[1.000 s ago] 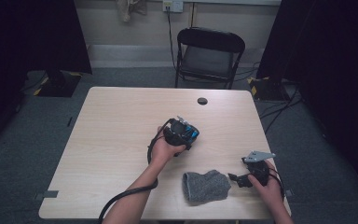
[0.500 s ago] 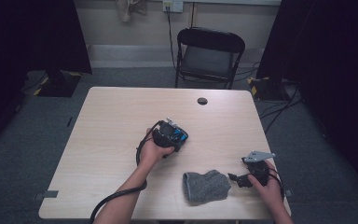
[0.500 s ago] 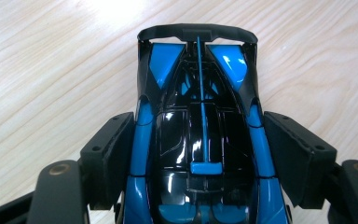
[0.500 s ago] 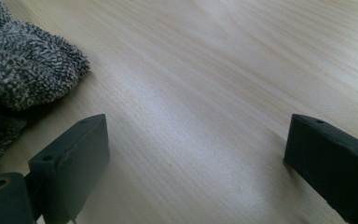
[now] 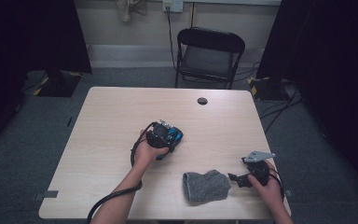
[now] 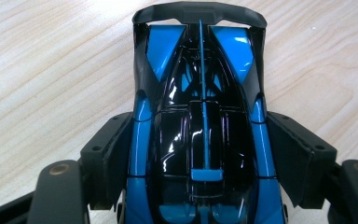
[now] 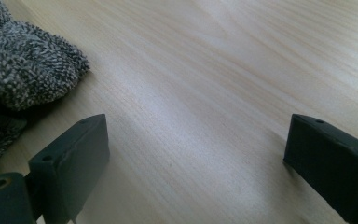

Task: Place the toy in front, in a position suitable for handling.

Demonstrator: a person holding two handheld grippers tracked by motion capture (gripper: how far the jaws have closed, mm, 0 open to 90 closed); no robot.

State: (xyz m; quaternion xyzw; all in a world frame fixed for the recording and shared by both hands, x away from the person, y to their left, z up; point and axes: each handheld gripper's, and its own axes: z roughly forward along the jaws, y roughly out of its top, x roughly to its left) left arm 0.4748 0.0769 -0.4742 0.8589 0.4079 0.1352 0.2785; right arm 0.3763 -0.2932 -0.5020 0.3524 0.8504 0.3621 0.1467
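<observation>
A glossy blue and black toy car (image 6: 200, 116) sits lengthwise between the jaws of my left gripper (image 6: 200, 125), whose pads press on both its sides. Seen from above, that gripper (image 5: 164, 136) is near the middle of the pale wooden table (image 5: 107, 116), with the car (image 5: 175, 136) showing blue at its right. A grey knitted cloth (image 5: 206, 185) lies bunched near the front edge. My right gripper (image 5: 235, 179) rests just right of it, jaws pointed at the cloth. In the right gripper view the gripper (image 7: 200, 144) stands open over bare wood, the cloth (image 7: 18, 70) at upper left.
A small black round disc (image 5: 202, 101) lies at the far side of the table. A black folding chair (image 5: 209, 51) stands beyond the far edge. Black curtains hang at both sides and cables run over the floor at the right.
My left hand has carried the gripper and the toy car leftward and a little toward the person. The right gripper and the cloth have stayed put.
</observation>
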